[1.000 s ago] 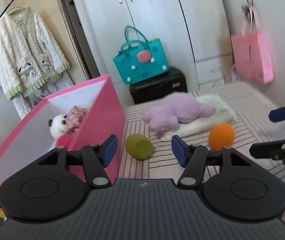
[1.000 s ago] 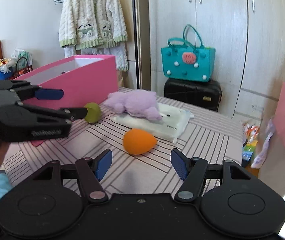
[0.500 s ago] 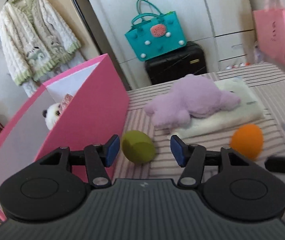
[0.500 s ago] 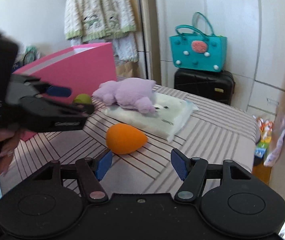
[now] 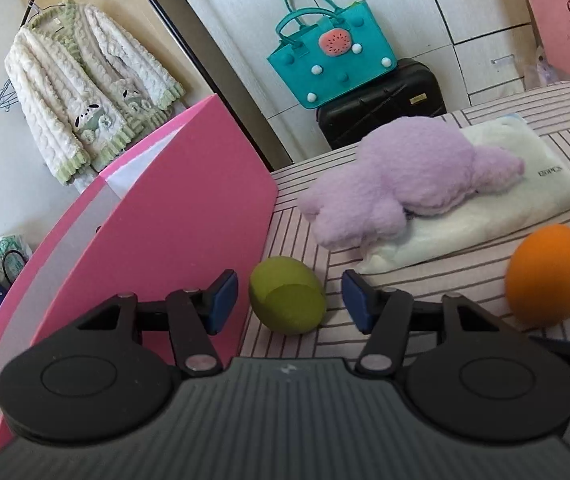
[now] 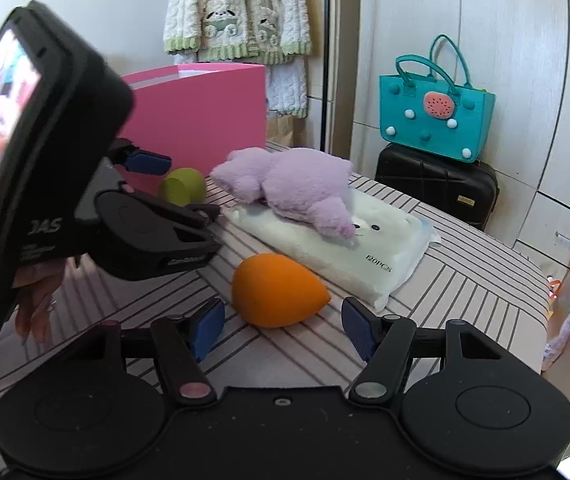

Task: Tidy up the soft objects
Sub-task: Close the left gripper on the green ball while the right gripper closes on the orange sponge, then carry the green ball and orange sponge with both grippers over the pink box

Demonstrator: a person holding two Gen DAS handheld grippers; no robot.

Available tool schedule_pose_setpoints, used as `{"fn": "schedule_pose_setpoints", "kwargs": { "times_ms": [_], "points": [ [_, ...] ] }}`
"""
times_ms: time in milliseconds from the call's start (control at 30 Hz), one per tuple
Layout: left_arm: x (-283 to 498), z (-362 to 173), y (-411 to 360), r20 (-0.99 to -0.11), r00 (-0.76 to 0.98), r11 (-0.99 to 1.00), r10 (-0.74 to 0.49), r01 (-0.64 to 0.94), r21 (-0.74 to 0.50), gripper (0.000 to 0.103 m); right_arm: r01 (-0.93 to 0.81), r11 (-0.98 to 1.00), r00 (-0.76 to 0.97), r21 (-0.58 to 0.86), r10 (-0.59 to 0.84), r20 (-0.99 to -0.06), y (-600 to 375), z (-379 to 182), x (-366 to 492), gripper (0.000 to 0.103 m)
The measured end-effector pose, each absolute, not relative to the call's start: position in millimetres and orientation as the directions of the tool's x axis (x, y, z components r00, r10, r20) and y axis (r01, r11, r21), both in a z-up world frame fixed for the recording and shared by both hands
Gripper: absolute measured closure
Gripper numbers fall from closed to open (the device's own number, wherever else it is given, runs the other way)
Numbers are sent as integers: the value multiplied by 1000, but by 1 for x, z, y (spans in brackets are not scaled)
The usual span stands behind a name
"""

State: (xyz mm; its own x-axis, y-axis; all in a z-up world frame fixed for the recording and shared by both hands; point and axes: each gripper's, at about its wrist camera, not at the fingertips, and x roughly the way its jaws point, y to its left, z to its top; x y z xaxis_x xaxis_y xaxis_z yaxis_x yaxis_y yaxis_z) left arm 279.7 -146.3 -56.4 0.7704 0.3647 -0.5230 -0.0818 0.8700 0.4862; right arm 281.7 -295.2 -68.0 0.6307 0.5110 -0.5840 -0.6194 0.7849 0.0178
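Step in hand: approach for pickup; nothing is yet gripped. The left hand-held gripper (image 5: 289, 296) has its fingers spread, with the green sponge egg (image 5: 287, 300) lying between and just ahead of the blue pads (image 5: 221, 294); no pad touches it. The right hand-held gripper (image 6: 281, 322) is likewise spread; the orange sponge egg (image 6: 279, 296) lies on the striped counter (image 6: 465, 272) just ahead of its fingertips, apart from both.

Location of items: the green egg rests just beside the wall of the pink box (image 5: 181, 216); the orange egg lies near the white tissue pack (image 6: 349, 248); the purple plush toy (image 6: 289, 188) lies on top of that pack.

Next move, as judged: advance each gripper until its egg sits fully between the pads; press the fingers together gently, since the sponge will likely compress and could squirt sideways; then lift and carry to the pink box, the probable container.
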Motion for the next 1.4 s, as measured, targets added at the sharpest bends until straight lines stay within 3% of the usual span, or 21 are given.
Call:
{"fn": "schedule_pose_setpoints", "kwargs": {
  "times_ms": [33,100,233,533,767,1200,1400],
  "points": [
    [280,-57,-146,-513,776,868,368,-89,488,64,-618,786,631,19,510,-585,-295,-69,284,33],
    [282,-60,-147,-483,788,849,383,-95,519,65,-624,781,622,40,526,-580,-295,-71,287,34],
    [282,-63,-146,-476,788,844,391,-100,527,68,-638,770,622,34,540,-568,-294,-70,285,48],
    [268,-62,-146,-469,809,851,355,-72,521,68,-585,807,640,78,519,-567,-303,-70,269,48],
    [255,-51,-139,-502,830,903,241,-2,431,68,-502,857,669,117,471,-575,-312,-67,255,48],
    [221,-33,-117,-584,809,970,-69,192,151,68,-397,910,666,121,377,-644,-309,-61,226,48],
    [208,-23,-104,-597,788,971,-149,230,62,68,-341,902,654,264,430,-623,-309,-61,213,48]
  ]
}}
